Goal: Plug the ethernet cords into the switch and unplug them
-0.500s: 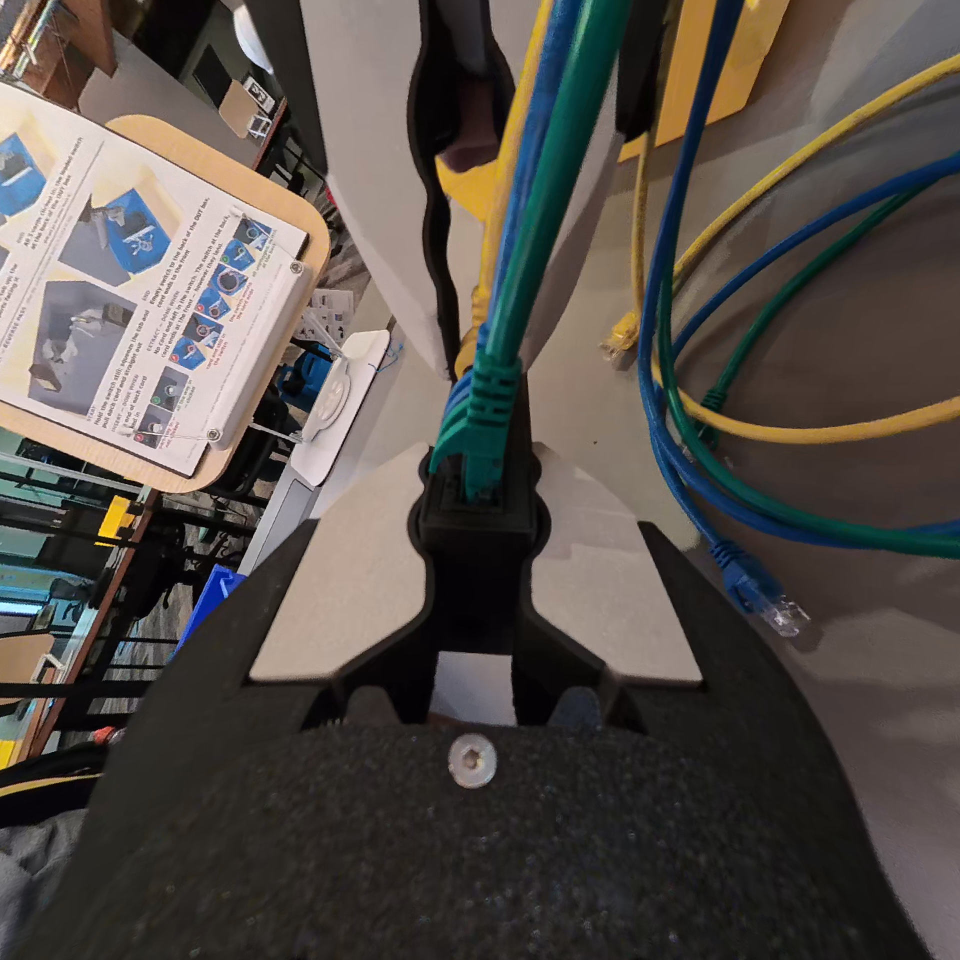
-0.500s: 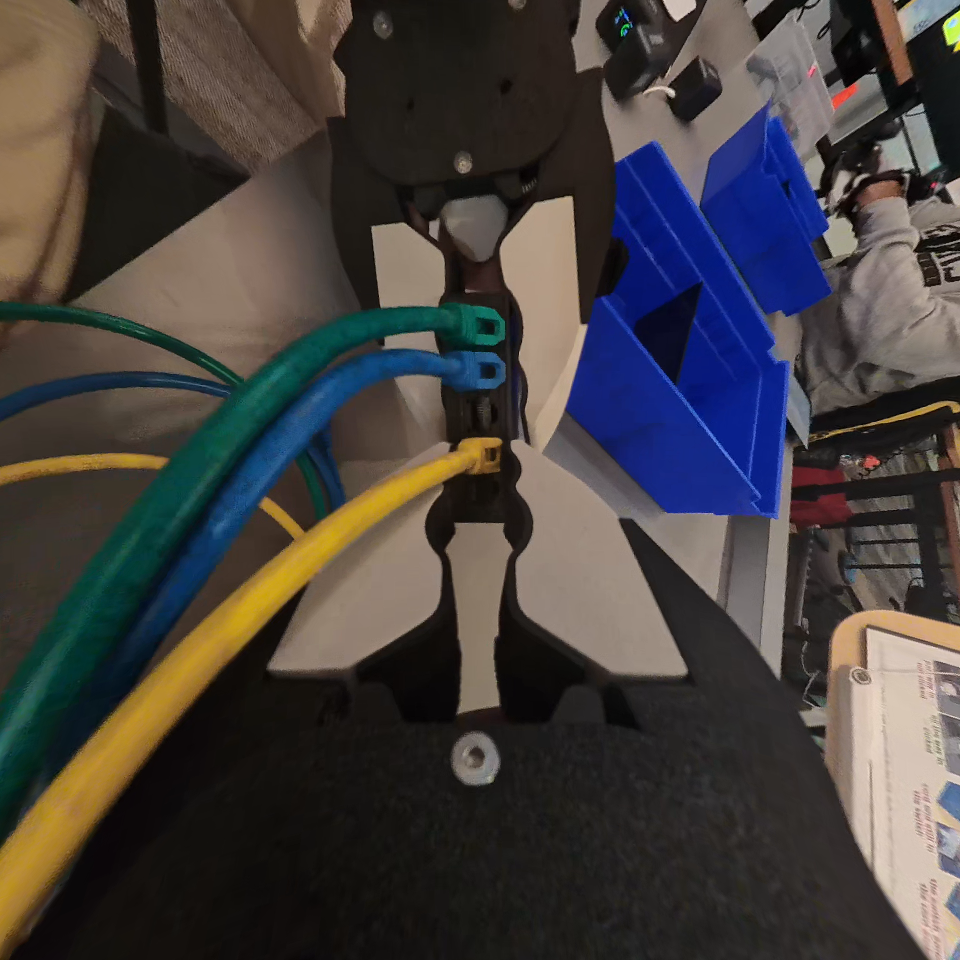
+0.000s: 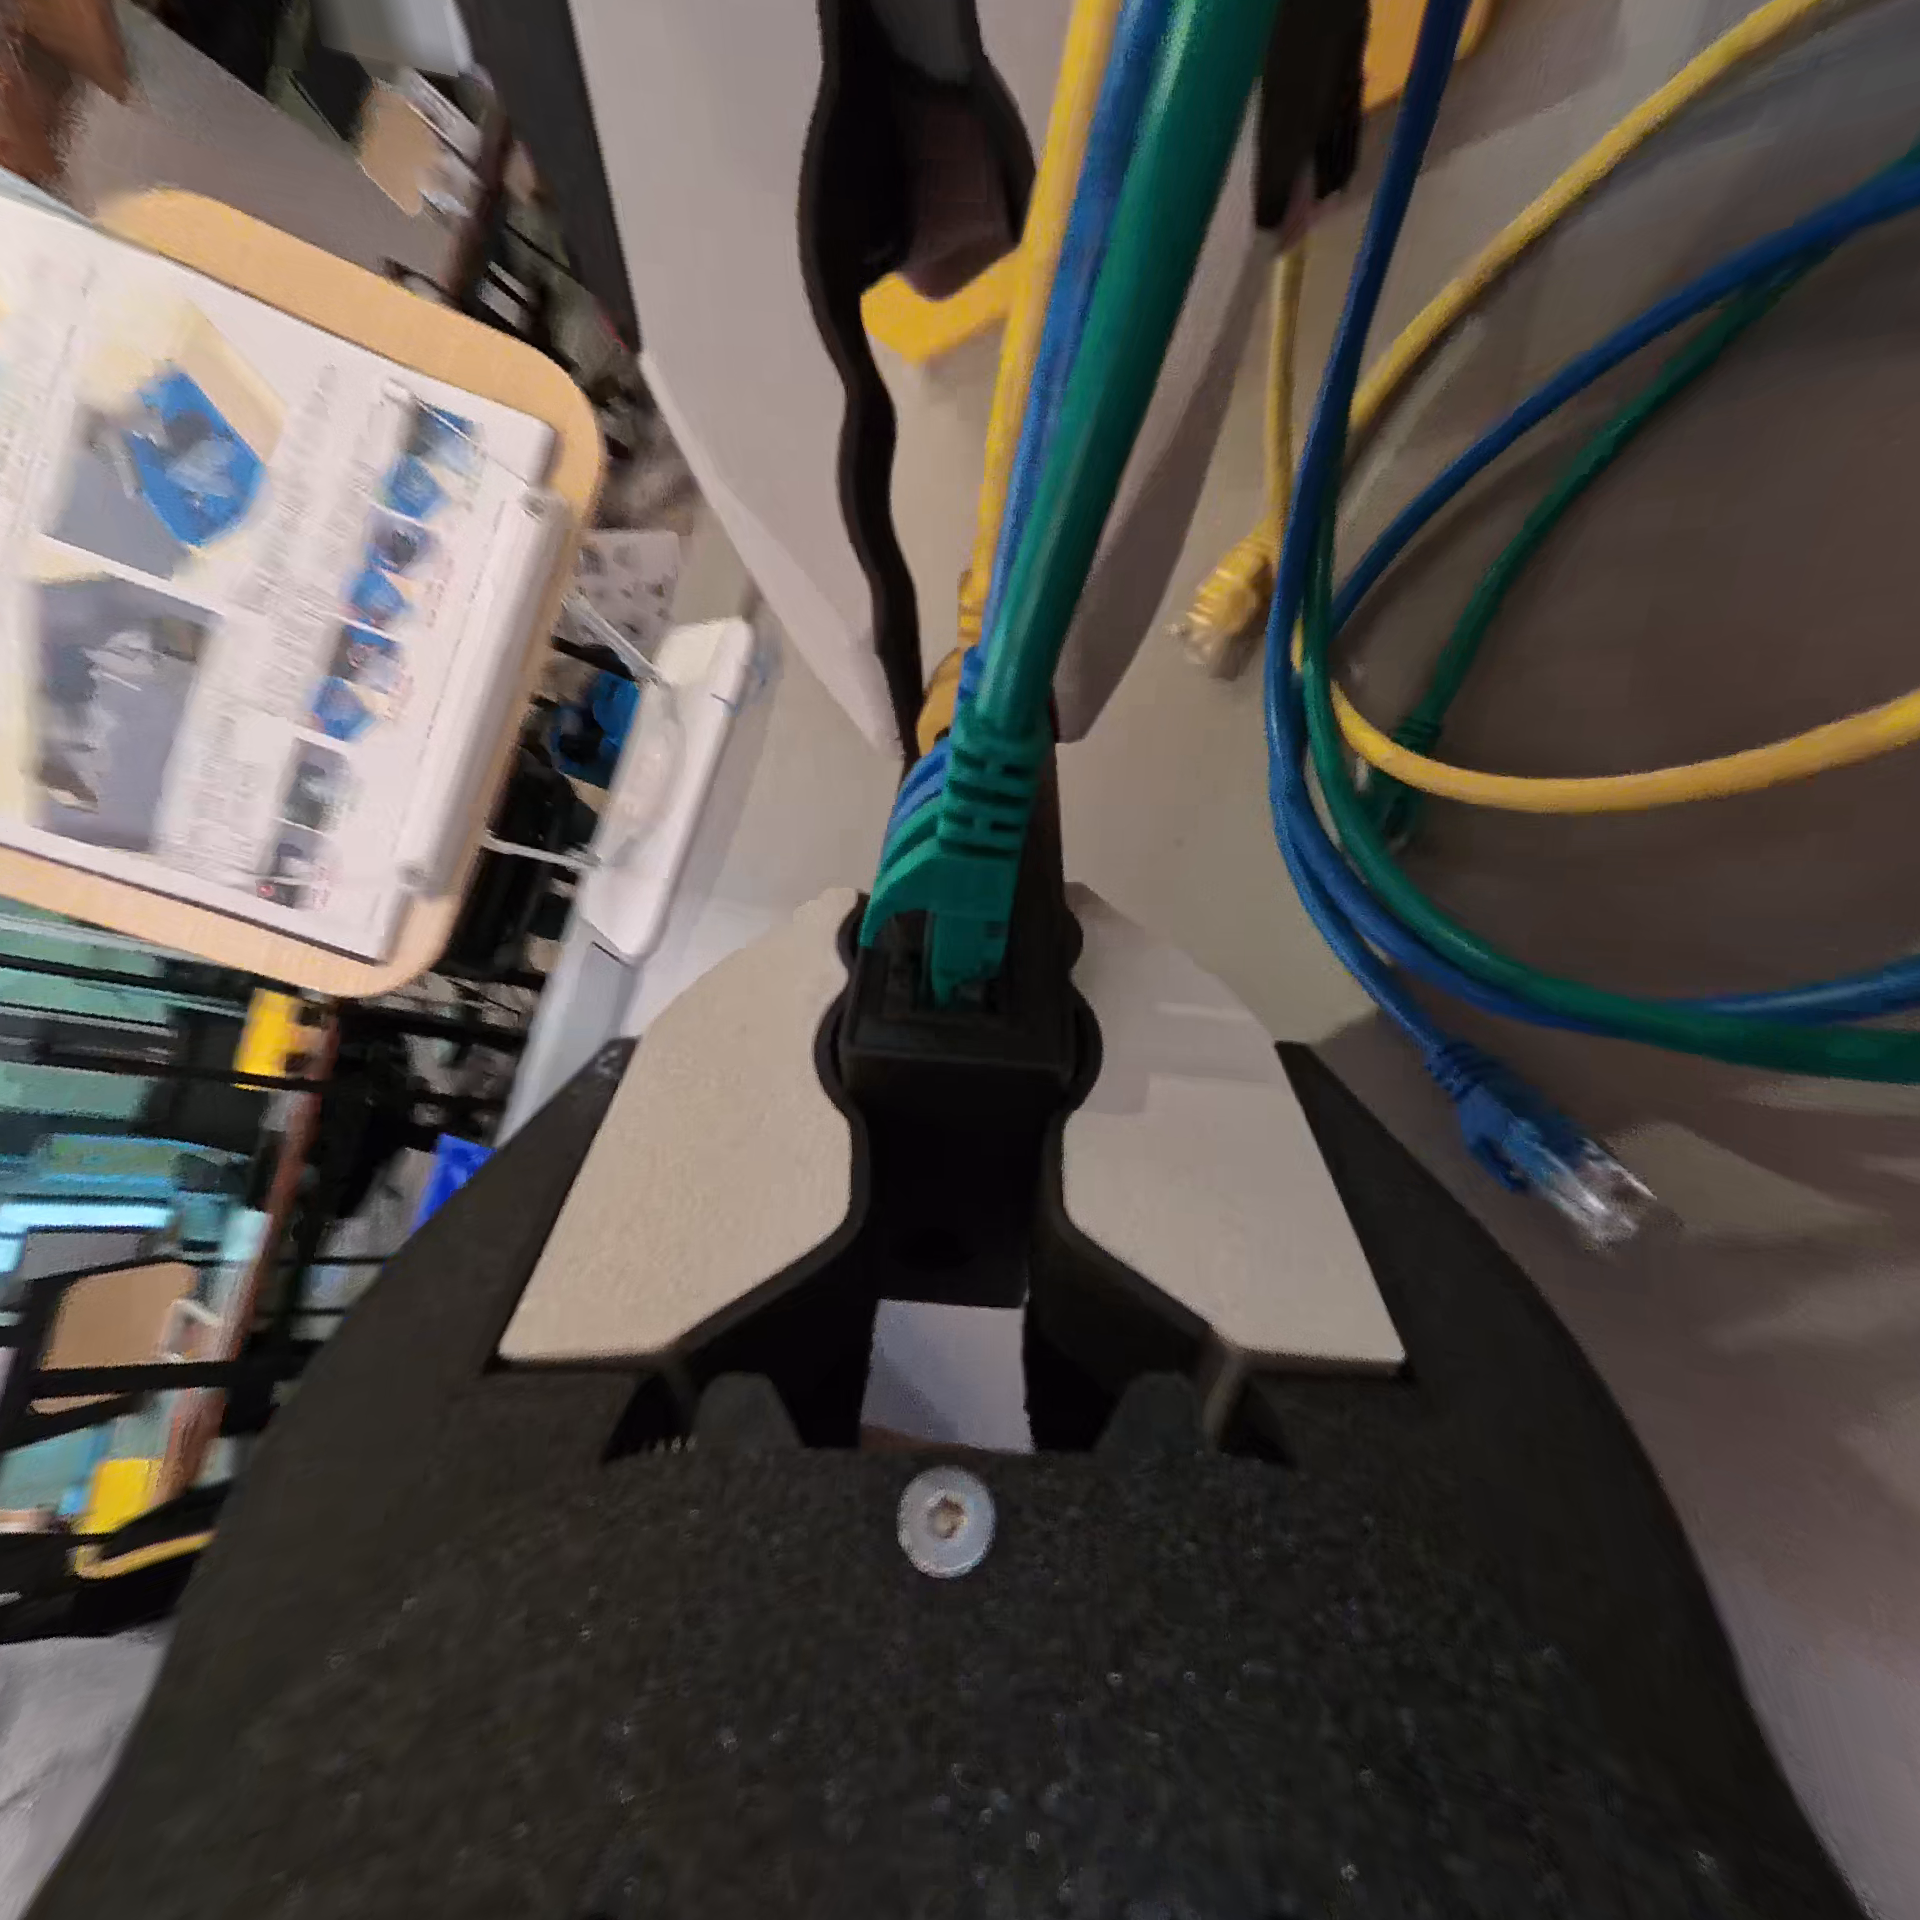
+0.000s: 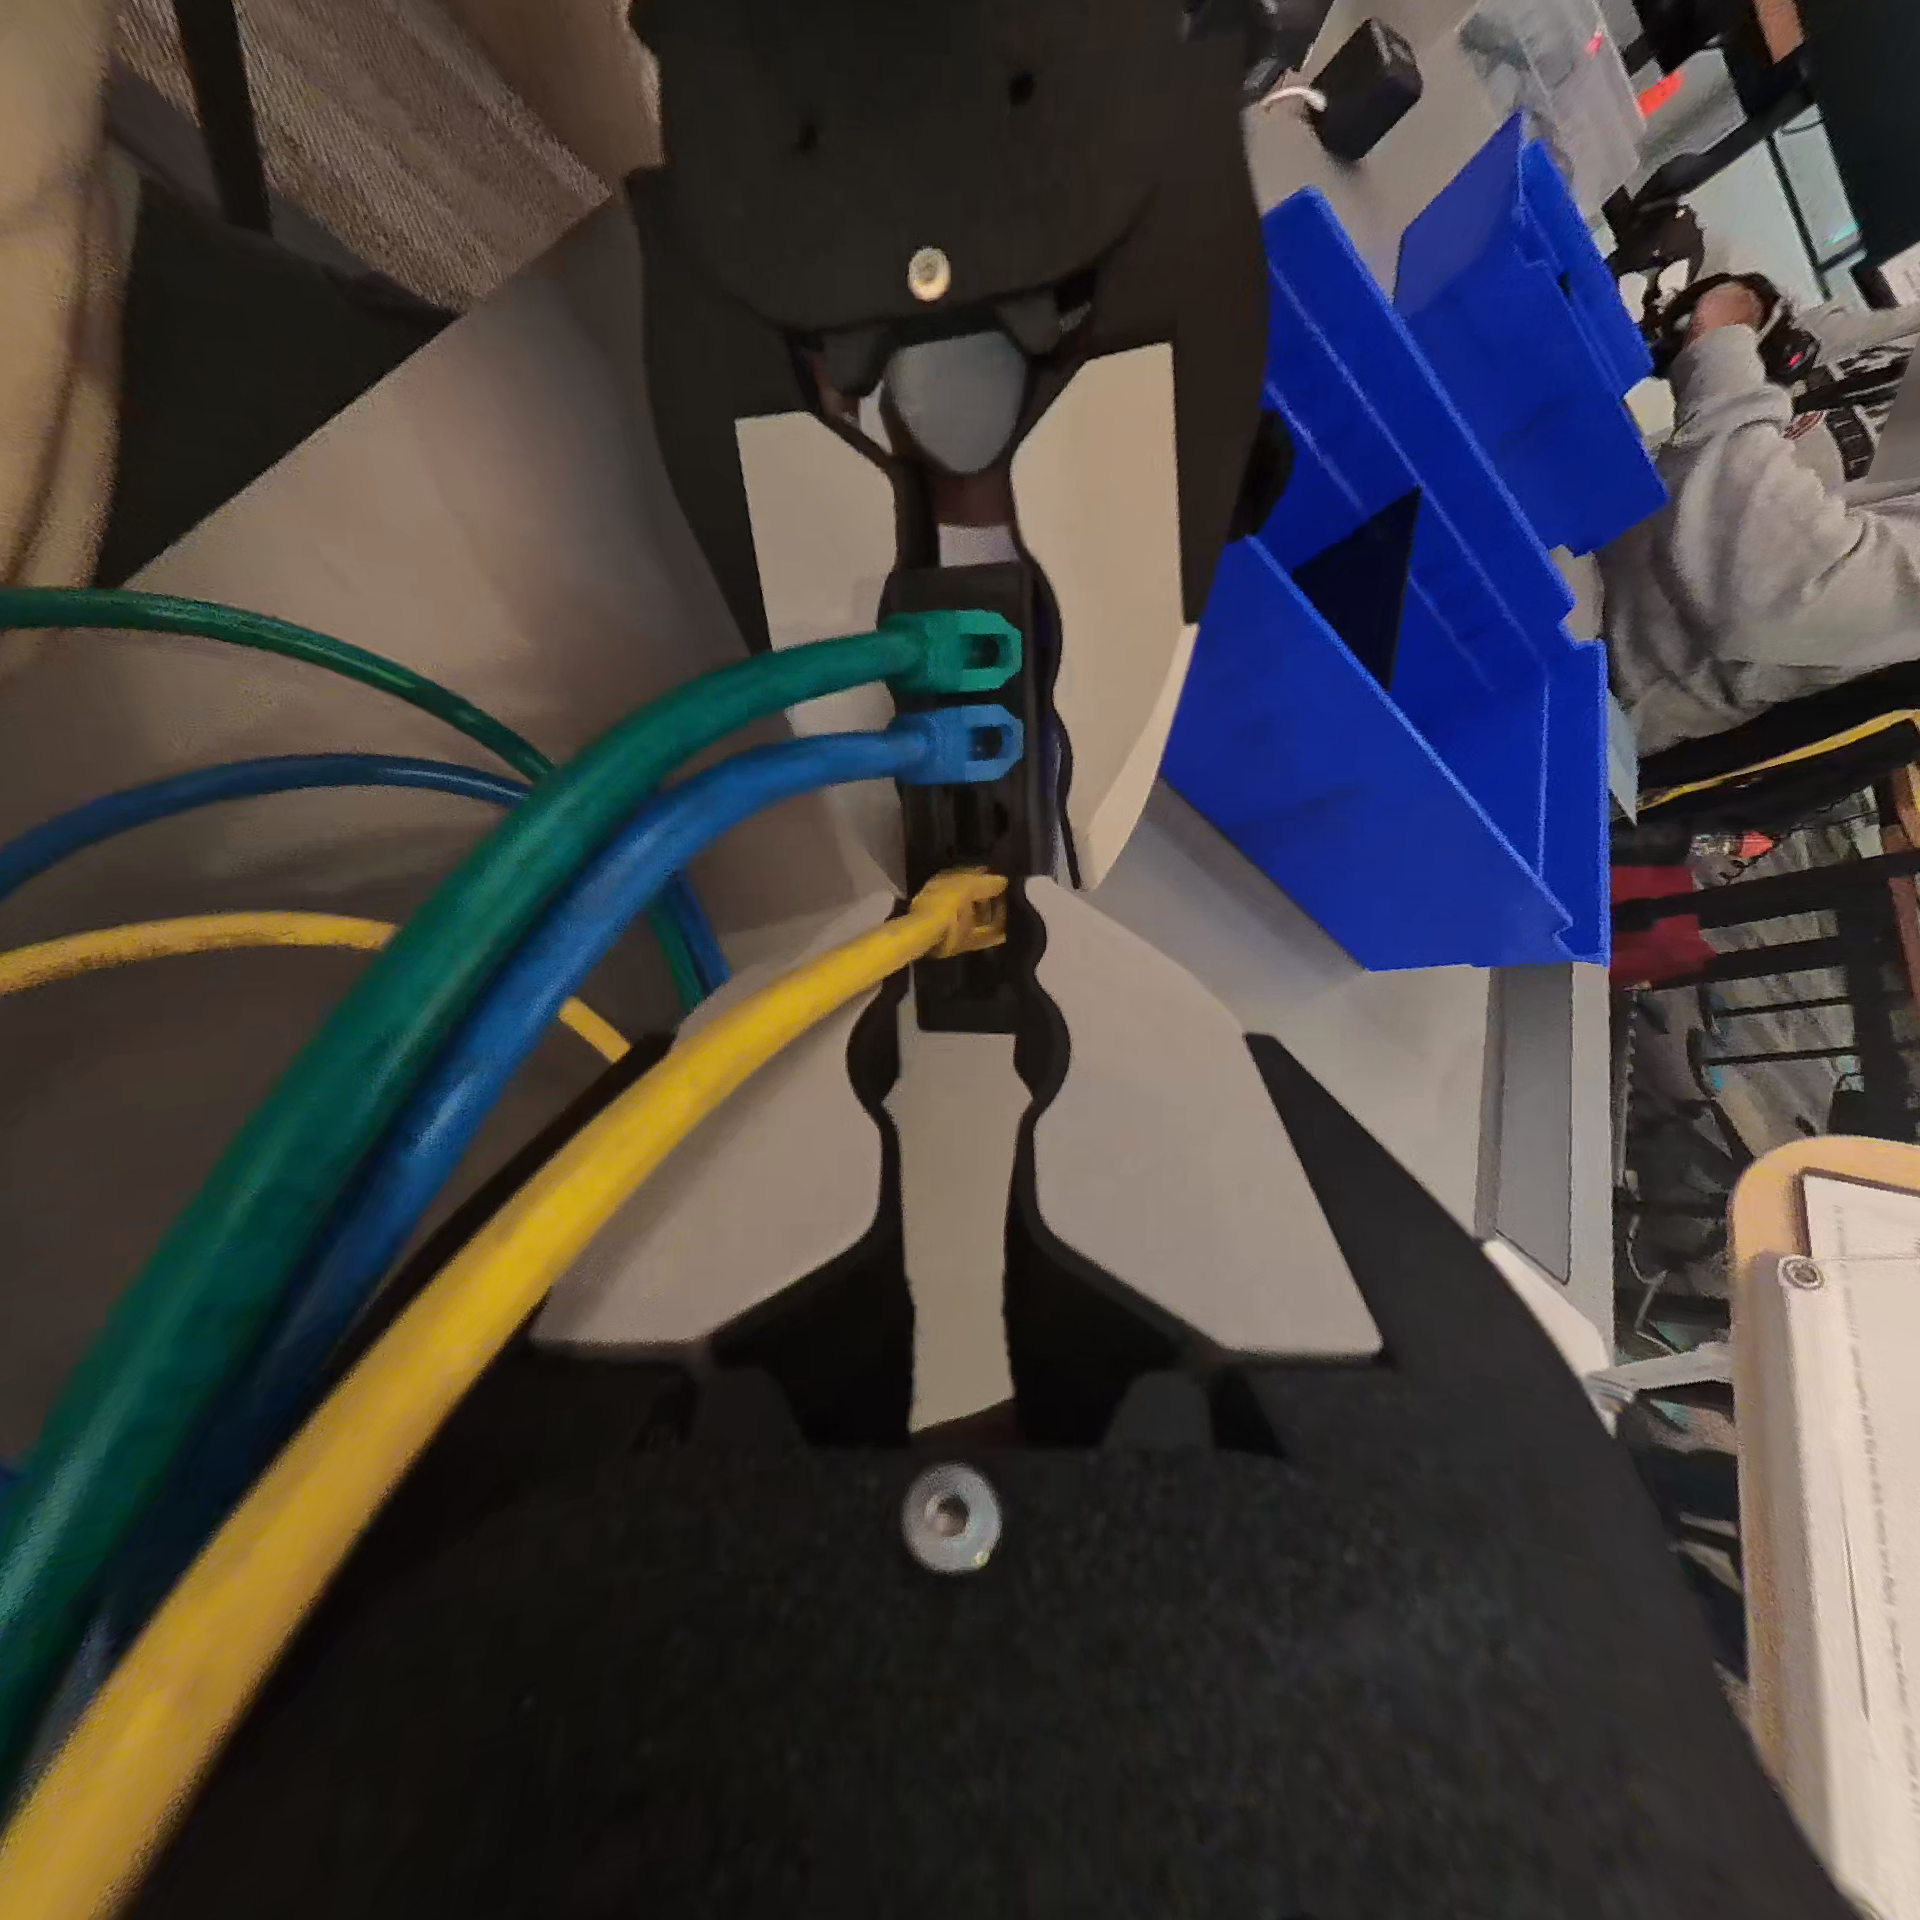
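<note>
Cords, green (image 4: 436, 831), blue (image 4: 582, 862) and yellow (image 4: 582, 1174), are plugged into the switch (image 4: 961, 810) from the left. The switch is clamped at one end by the left gripper (image 3: 956, 997) and at the other by the right gripper (image 4: 961, 997).

nothing here can be read: the printed instruction sheet (image 3: 260, 623) on its wooden board (image 3: 499, 353) at the left of the left wrist view is blurred, and in the right wrist view only its edge (image 4: 1860, 1475) shows at the lower right, too small.
</note>
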`<move>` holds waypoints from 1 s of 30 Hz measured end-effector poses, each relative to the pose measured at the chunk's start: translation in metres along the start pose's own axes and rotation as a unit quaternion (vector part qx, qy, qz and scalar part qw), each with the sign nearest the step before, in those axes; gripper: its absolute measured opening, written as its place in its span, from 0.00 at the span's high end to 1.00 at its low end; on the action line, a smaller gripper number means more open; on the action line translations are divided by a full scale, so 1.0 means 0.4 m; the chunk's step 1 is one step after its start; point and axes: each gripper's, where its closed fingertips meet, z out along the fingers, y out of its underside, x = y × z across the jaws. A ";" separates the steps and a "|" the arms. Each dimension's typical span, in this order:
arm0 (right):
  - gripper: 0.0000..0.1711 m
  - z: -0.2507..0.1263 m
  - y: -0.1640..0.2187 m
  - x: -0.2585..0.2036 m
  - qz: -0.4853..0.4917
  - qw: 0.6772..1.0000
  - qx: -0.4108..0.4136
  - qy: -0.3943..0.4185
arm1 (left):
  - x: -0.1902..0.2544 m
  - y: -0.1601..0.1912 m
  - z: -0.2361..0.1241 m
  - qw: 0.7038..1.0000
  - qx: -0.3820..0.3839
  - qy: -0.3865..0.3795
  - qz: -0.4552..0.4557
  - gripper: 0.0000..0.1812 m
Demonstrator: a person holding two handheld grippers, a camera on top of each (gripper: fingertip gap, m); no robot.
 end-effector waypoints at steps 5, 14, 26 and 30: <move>0.84 -0.051 0.093 0.068 0.090 0.990 -0.105 -0.008 | -0.070 0.027 0.004 0.992 -0.021 -0.106 0.062 0.83; 0.86 -0.002 0.016 0.124 0.421 0.904 -0.074 0.000 | -0.147 0.087 0.003 0.952 -0.121 -0.231 0.160 0.83; 0.93 0.047 0.028 0.120 0.389 0.911 -0.119 0.071 | -0.151 0.088 -0.010 0.950 -0.133 -0.239 0.154 0.83; 0.93 0.039 0.041 0.111 0.397 0.907 -0.117 0.081 | -0.140 0.087 0.004 0.957 -0.130 -0.218 0.142 0.82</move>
